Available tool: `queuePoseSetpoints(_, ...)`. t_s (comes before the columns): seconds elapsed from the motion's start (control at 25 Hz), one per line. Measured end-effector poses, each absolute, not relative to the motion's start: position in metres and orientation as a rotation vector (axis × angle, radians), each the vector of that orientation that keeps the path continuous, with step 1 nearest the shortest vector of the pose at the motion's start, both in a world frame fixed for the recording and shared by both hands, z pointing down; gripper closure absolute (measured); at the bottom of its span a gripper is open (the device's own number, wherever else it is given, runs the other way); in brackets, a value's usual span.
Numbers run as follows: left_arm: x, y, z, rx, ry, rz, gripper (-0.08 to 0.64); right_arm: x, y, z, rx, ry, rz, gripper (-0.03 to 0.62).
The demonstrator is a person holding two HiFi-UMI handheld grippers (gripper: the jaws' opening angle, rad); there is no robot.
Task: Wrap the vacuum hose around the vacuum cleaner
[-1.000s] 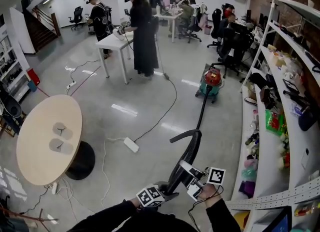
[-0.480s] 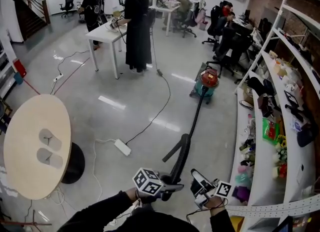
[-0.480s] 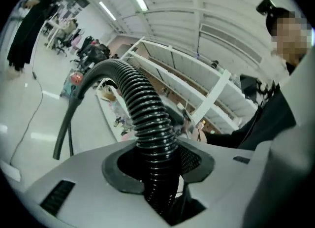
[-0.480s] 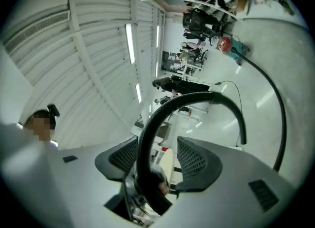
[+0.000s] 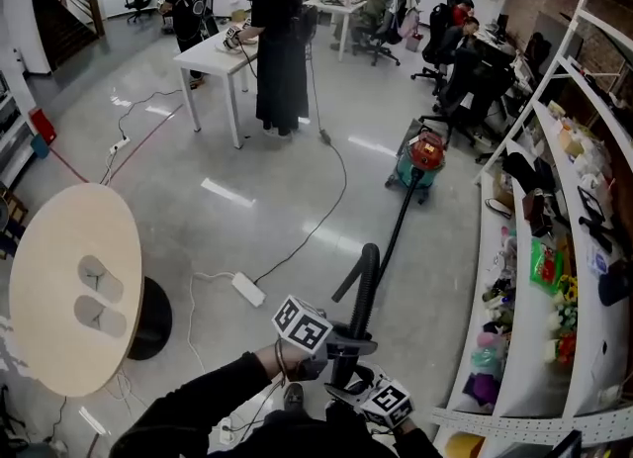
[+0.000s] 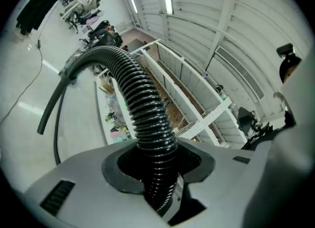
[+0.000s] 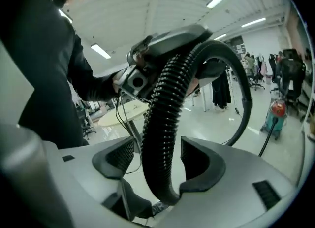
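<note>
Item: vacuum hose (image 5: 365, 283), black, ribbed; it rises in an arch at the bottom centre of the head view, and a thinner black line runs on up the glossy floor to the vacuum cleaner. Item: vacuum cleaner (image 5: 424, 155), red top over a teal body, upright on the floor right of centre in the upper half, well apart from both tongs and close to the office chairs. Item: left gripper (image 6: 157, 165), bottom centre of the head view under its marker cube; jaws pinched on the ribbed hose, dark pads pressing it on both sides. Item: right gripper (image 7: 157, 160), at the bottom edge just below the left one; jaws spread and just been opening, with the hose passing between them and a gap showing at each pad. Surroundings: round table (image 5: 59, 268) at the left edge; white power strip (image 5: 248, 289) with its cable on the floor, left of the hose; curved shelving (image 5: 524, 347) of mixed goods down the right side; standing person (image 5: 280, 50) in dark clothes beside a white table (image 5: 213, 58), top centre.
</note>
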State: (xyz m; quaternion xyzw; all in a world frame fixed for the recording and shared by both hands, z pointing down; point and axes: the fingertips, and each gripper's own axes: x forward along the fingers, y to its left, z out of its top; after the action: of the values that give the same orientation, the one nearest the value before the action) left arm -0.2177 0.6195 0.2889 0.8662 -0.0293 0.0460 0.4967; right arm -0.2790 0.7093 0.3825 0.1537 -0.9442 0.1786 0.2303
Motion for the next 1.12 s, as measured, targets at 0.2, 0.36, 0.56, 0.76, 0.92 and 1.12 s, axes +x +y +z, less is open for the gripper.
queuePoseSetpoints(0.2,-0.197,0.583,0.264,1.995,-0.024,-0.025,0.391,-0.285,0.677,0.363,0.289,-2.697,0.524,0.442)
queuePoseSetpoints(0.36,-0.188,0.549,0.288,2.073,-0.187,0.083,0.266,-0.257,0.638,0.345,0.235,-2.831,0.859,0.449)
queuePoseSetpoints(0.56,-0.195,0.529,0.313,1.992,-0.368,0.006,0.241,-0.196,0.571,0.328,0.198,-2.866,1.291,0.448)
queuePoseSetpoints(0.76,-0.177,0.553,0.335,2.219,-0.559,0.204,0.239,-0.174,0.523,0.326,0.191,-2.831,1.388,0.448)
queuePoseSetpoints(0.92,-0.135,0.569,0.372,2.416,-0.556,0.576,0.239,-0.151,0.467,0.328,0.328,-2.791,1.586,0.448)
queuePoseSetpoints(1.12,-0.093,0.550,0.416,2.417,-0.514,0.665,0.239,-0.136,0.414,0.305,0.325,-2.800,1.814,0.448)
